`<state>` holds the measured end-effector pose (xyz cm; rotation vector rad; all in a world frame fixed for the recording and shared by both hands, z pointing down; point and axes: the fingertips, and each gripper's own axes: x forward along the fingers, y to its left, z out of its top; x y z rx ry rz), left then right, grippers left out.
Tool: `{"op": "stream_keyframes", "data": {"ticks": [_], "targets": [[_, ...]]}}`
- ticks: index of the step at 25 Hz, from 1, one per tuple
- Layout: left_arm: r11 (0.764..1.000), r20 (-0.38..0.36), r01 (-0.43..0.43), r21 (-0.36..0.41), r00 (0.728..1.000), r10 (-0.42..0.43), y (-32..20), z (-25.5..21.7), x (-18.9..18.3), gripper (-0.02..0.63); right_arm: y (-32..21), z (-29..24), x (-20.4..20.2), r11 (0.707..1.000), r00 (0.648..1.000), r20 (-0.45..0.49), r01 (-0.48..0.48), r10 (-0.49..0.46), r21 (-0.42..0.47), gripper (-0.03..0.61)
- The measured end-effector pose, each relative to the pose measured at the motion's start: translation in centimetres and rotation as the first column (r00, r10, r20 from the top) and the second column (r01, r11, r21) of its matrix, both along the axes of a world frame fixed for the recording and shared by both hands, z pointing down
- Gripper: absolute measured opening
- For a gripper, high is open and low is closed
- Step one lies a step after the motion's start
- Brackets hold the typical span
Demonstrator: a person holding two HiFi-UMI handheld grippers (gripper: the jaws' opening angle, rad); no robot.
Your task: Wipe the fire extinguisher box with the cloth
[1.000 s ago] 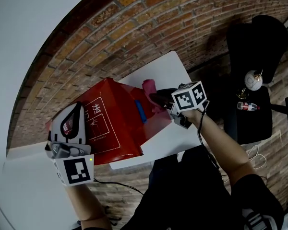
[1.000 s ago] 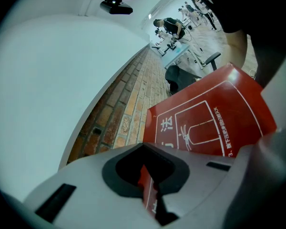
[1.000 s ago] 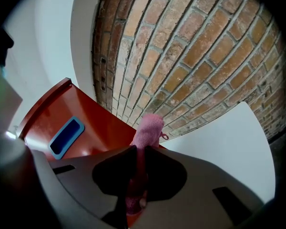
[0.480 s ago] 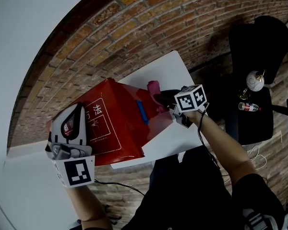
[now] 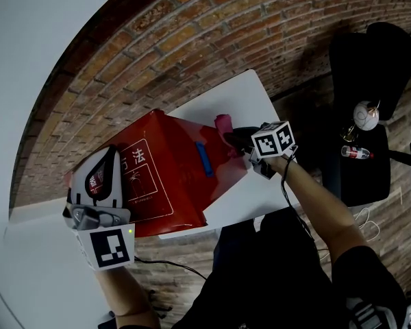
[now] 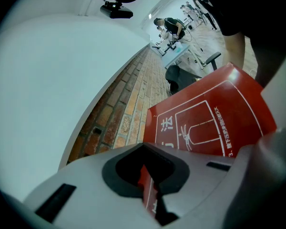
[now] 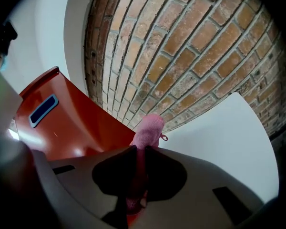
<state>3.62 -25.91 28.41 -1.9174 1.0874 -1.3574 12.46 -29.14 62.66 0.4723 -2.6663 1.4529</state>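
Note:
The red fire extinguisher box [image 5: 166, 177] lies on a white table [image 5: 241, 93], its white printed panel facing up. My left gripper [image 5: 107, 162] rests over the box's left end, and a thin red edge of the box [image 6: 205, 123] sits between its closed jaws [image 6: 150, 187]. At the box's right end, my right gripper [image 5: 235, 141] is shut on a pink cloth [image 5: 222, 123]. The cloth [image 7: 150, 127] sticks up past the right gripper [image 7: 139, 163] and lies against the red side [image 7: 71, 123] near a blue handle [image 7: 43, 109].
A brick wall [image 5: 192, 40] runs behind the table. A black office chair [image 5: 370, 53] stands to the right, with a small bottle [image 5: 356, 152] and a round white object [image 5: 364, 115] on its seat. My dark trousers [image 5: 274, 273] are below the table edge.
My right gripper has slid a little to the right and down along the box's end with the pink cloth in it. The left gripper has stayed put.

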Motion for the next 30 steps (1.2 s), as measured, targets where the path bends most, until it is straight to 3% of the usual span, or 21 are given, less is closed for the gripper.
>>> {"op": "stream_keyframes", "data": {"ticks": [30], "targets": [[1.0, -0.007, 0.016, -0.001, 1.0, -0.016, -0.1, 0.2, -0.3, 0.02, 0.4, 9.6, -0.2, 1.0, 0.994, -0.109, -0.009, 0.007, -0.025, 0.061]]}}
